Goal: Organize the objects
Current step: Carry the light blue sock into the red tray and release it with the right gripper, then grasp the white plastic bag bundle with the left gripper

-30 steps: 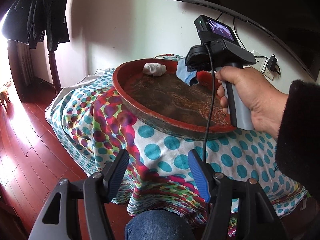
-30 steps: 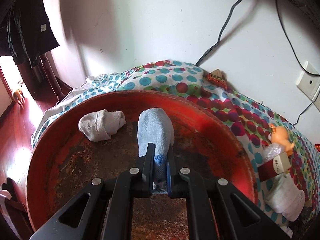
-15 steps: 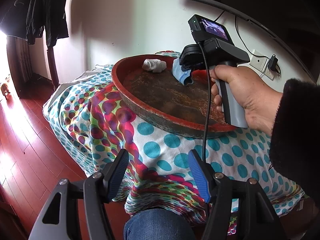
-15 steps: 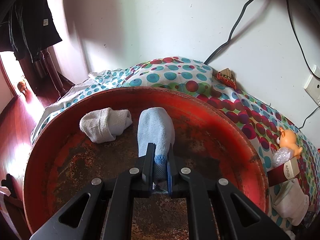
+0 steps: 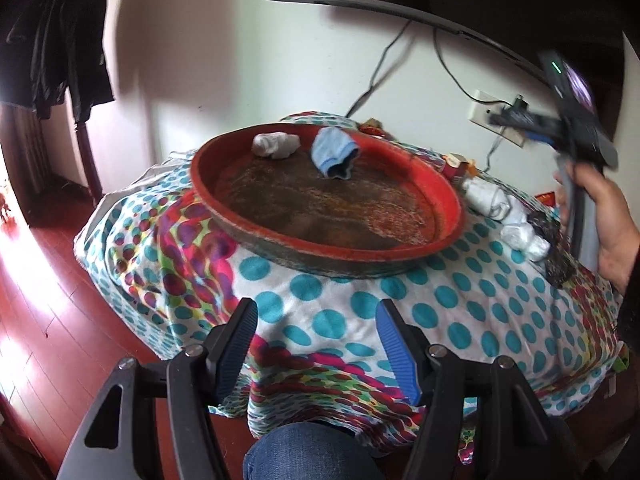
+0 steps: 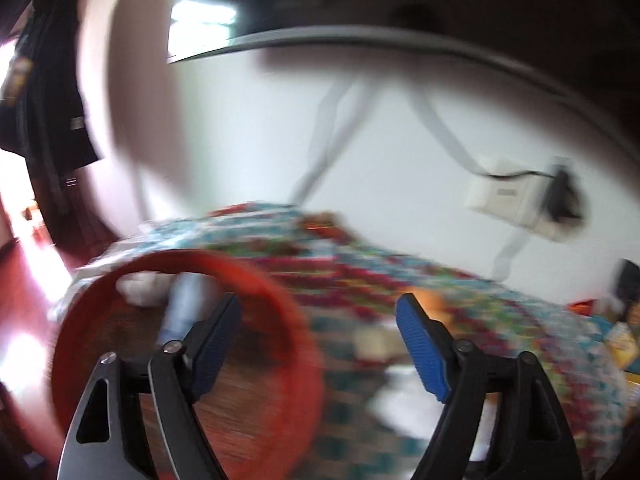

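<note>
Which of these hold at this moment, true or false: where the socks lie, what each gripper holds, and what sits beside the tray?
1. The light blue sock lies in the round red tray. True.
2. The right gripper grips the blue sock. False: its jaws have just been opening, nothing between them.
3. A rolled white sock lies beside the blue one. True.
4. The left gripper holds a sock. False: open, empty.
5. The spotted cloth right of the tray is bare. False: white bundles lie there.

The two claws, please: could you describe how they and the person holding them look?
Each claw, left and right, has black angular arms with silver pivot bolts and ribbed blue pads. The right one's grey handle carries a small lit screen. The person wears a dark fuzzy sleeve and blue jeans.
</note>
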`<act>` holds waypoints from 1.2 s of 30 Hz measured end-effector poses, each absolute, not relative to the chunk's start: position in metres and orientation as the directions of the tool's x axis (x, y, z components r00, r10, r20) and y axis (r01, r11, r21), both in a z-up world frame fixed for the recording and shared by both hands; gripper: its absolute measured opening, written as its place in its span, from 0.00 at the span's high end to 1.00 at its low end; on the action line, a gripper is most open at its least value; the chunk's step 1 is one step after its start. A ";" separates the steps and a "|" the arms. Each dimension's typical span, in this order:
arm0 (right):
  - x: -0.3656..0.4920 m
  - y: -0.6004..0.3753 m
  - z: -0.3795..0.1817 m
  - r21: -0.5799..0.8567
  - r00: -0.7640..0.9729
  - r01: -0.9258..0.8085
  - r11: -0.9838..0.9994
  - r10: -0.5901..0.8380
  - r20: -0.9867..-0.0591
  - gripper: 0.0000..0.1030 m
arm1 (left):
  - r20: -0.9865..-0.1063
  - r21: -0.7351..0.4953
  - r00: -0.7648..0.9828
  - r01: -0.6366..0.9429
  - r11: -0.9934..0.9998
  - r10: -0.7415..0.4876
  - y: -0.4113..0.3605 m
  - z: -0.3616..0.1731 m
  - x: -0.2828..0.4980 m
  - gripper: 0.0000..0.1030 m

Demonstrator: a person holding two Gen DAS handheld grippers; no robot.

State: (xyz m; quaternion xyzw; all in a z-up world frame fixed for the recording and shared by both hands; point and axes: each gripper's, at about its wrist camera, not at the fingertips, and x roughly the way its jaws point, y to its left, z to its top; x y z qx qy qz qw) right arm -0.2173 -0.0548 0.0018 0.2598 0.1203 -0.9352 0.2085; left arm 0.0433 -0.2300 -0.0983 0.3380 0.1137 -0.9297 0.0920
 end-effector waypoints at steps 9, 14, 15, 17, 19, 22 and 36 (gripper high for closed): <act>-0.266 0.230 -0.045 -0.041 -0.826 -0.093 -0.995 0.100 -0.555 0.17 | -0.618 -0.155 -0.786 0.099 -0.983 0.018 -0.184 -0.105 0.035 0.39; -0.275 0.277 -0.079 0.079 -0.790 -0.138 -0.987 0.062 -0.610 0.06 | -0.659 -0.138 -0.748 0.016 -0.990 0.080 -0.148 -0.109 0.016 0.36; -0.281 0.277 -0.086 0.089 -0.764 -0.132 -0.987 0.044 -0.644 0.04 | -0.655 -0.126 -0.751 0.005 -0.992 0.080 -0.140 -0.106 0.012 0.31; -0.285 0.277 -0.095 0.098 -0.733 -0.112 -0.989 0.016 -0.680 0.00 | -0.644 -0.106 -0.761 -0.012 -0.994 0.078 -0.123 -0.098 -0.003 0.26; -0.293 0.275 -0.101 0.071 -0.693 -0.132 -0.989 0.041 -0.719 0.00 | -0.644 -0.088 -0.760 -0.043 -0.995 0.090 -0.101 -0.091 -0.027 0.24; -0.310 0.279 -0.118 0.096 -0.606 -0.146 -0.985 0.012 -0.796 0.00 | -0.630 -0.060 -0.768 -0.102 -0.993 0.117 -0.063 -0.078 -0.064 0.24; -0.310 0.284 -0.121 0.066 -0.590 -0.230 -0.971 0.085 -0.803 0.00 | -0.685 -0.065 -0.698 -0.230 -0.971 0.211 0.058 -0.095 -0.152 0.23</act>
